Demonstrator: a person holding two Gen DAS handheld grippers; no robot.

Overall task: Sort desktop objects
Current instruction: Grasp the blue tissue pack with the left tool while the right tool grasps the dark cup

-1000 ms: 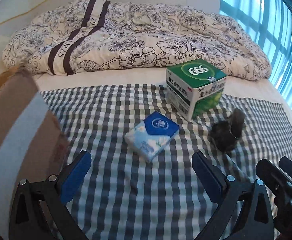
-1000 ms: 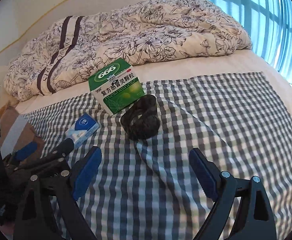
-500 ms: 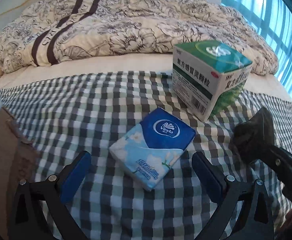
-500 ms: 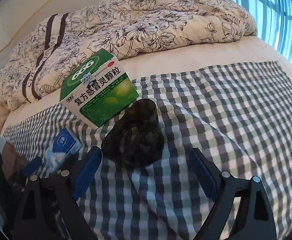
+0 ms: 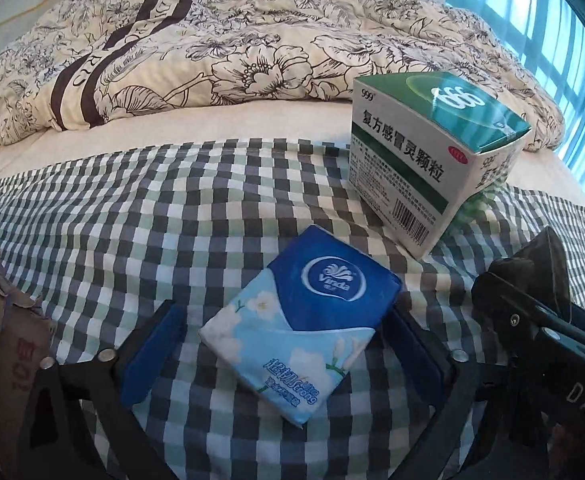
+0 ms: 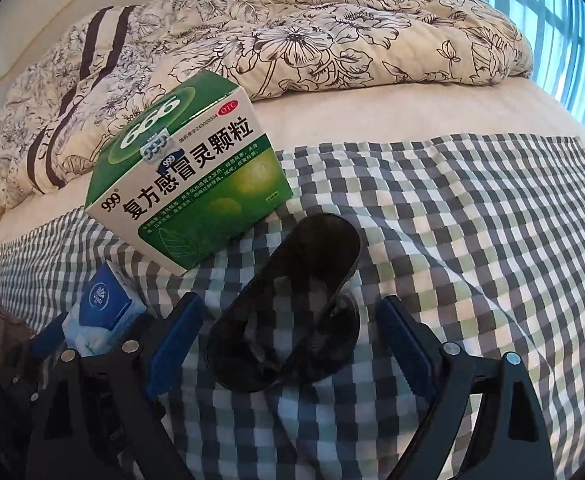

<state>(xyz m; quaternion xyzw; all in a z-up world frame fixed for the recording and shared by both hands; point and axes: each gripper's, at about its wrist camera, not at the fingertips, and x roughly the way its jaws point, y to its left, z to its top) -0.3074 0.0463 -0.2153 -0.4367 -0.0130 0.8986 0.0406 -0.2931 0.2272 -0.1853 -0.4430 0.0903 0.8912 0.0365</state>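
A blue tissue pack [image 5: 304, 316] lies flat on the checked cloth [image 5: 152, 216], between the wide-apart fingers of my left gripper [image 5: 288, 356], which is open. Dark folded sunglasses [image 6: 292, 312] lie on the cloth between the fingers of my right gripper [image 6: 288, 344], also open. A green and white medicine box [image 5: 428, 168] stands just behind both. In the right wrist view the medicine box [image 6: 188, 184] sits left of centre and the tissue pack [image 6: 100, 312] shows at lower left.
A brown cardboard box [image 5: 0, 344] stands at the left edge. A crumpled floral duvet [image 5: 232, 48] lies across the bed behind the cloth. A bright window [image 5: 564, 40] is on the right. My right gripper's black body [image 5: 540, 344] shows at the left view's right side.
Both grippers have moved forward and down. The tissue pack now lies between the left fingers and the sunglasses between the right fingers. Both stayed open.
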